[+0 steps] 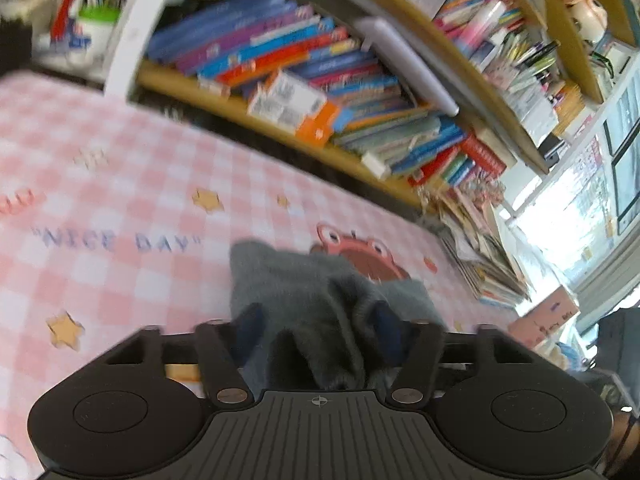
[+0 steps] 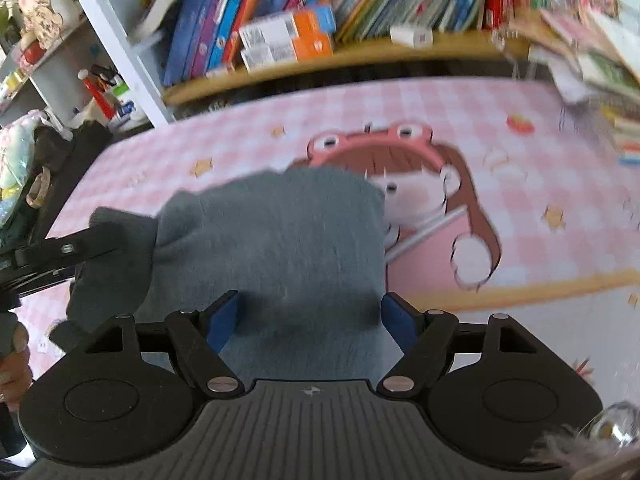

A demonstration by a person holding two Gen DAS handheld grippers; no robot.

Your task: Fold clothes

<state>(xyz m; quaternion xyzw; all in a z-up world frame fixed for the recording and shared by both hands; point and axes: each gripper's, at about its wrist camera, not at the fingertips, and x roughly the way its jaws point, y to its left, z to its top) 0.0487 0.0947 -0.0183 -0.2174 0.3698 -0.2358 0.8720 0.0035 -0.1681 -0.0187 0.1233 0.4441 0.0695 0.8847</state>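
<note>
A grey knitted garment (image 2: 280,232) lies folded on the pink checked tablecloth (image 2: 520,160), over a cartoon girl print. My right gripper (image 2: 312,316) hovers over the garment's near edge, open, its blue pads (image 2: 224,316) wide apart with cloth below them. At the left of the right wrist view, my left gripper (image 2: 100,244) holds the garment's left corner, which bunches and hangs around it. In the left wrist view the grey garment (image 1: 304,280) is bunched between the blue pads (image 1: 252,328) of my left gripper (image 1: 318,328), which is shut on it.
A wooden bookshelf (image 2: 360,52) packed with colourful books runs along the table's far edge. A pot of pens (image 1: 96,20) stands on a white shelf at far left. A stack of books and papers (image 1: 480,248) crowds the table's right end. A hand (image 2: 16,376) shows at lower left.
</note>
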